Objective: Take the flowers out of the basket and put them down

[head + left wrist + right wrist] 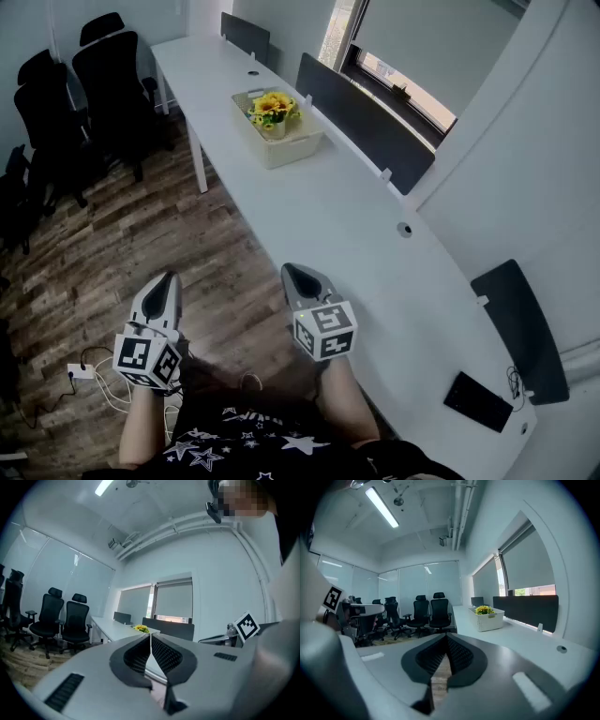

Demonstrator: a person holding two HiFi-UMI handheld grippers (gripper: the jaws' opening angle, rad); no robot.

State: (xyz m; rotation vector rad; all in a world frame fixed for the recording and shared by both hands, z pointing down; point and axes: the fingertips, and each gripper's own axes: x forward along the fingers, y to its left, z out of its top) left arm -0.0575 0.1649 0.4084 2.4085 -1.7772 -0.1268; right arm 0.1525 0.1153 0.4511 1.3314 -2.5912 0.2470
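Yellow flowers (272, 107) in a small pot stand inside a cream basket (292, 148) far up the long white table (356, 234). The same flowers (483, 610) and basket (490, 620) show small ahead in the right gripper view, and the flowers (141, 629) appear tiny in the left gripper view. Both grippers hang near the person's body over the wooden floor, well short of the basket. My left gripper (167, 279) is shut and empty, jaws meeting at the tips. My right gripper (298, 273) is also shut with nothing in it.
Black office chairs (89, 84) stand at the left on the wooden floor. Dark dividers (361, 122) run along the table's far edge by the window. A black phone (477, 401) lies at the table's near right. Cables and a white power strip (80, 371) lie on the floor.
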